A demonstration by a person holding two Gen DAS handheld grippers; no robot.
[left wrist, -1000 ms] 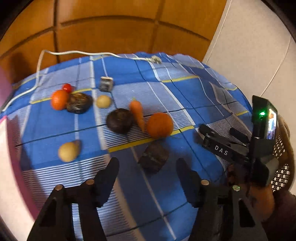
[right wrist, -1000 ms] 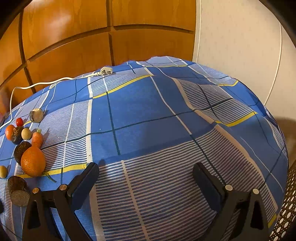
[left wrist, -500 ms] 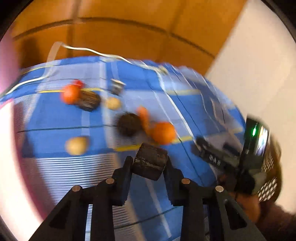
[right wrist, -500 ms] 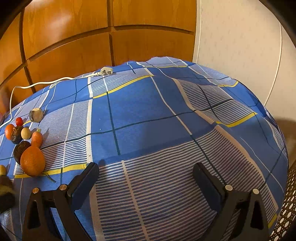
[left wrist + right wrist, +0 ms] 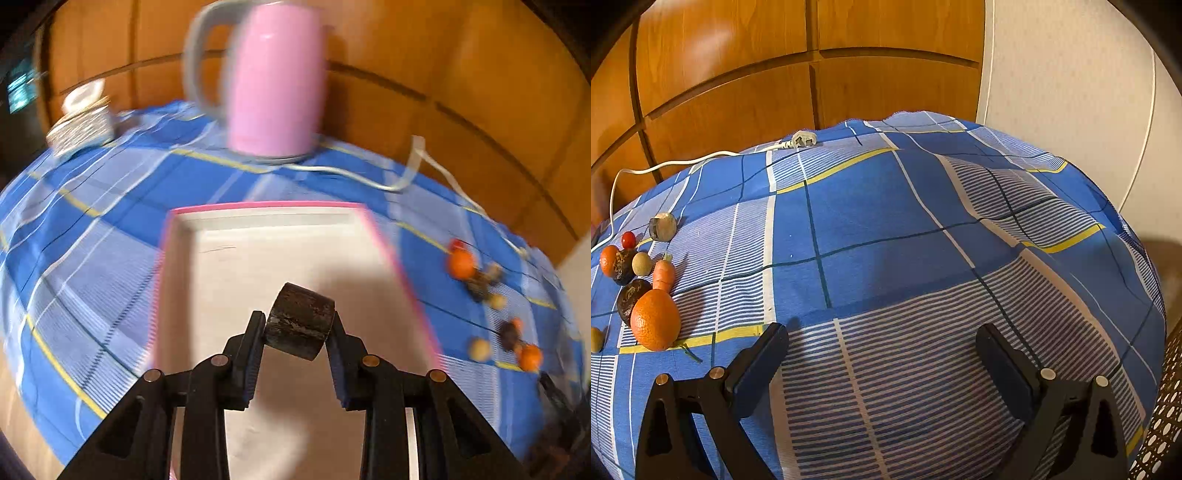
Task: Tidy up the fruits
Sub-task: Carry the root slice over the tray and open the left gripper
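Note:
My left gripper point(image 5: 297, 326) is shut on a dark brown cylindrical fruit piece point(image 5: 300, 325) and holds it above a white tray with a pink rim point(image 5: 384, 240). My right gripper point(image 5: 882, 349) is open and empty over the blue checked cloth. The remaining fruits lie at the left of the right wrist view: a large orange point(image 5: 654, 319), a carrot point(image 5: 663, 275), dark round fruits point(image 5: 629, 295), a small orange point(image 5: 607, 260), a red cherry tomato point(image 5: 628, 239) and pale small balls point(image 5: 641, 263). They show blurred at the right of the left wrist view point(image 5: 480, 284).
A pink kettle point(image 5: 275, 79) stands behind the tray, its white cord point(image 5: 413, 173) trailing over the cloth to a plug point(image 5: 803, 140). A stack of small things point(image 5: 79, 129) sits far left. A wicker basket edge point(image 5: 1163, 424) is at the right. Wooden panels stand behind.
My left gripper closed on the dark fruit piece, lifted it and swung left from the fruit group to above the tray. My right gripper has stayed still.

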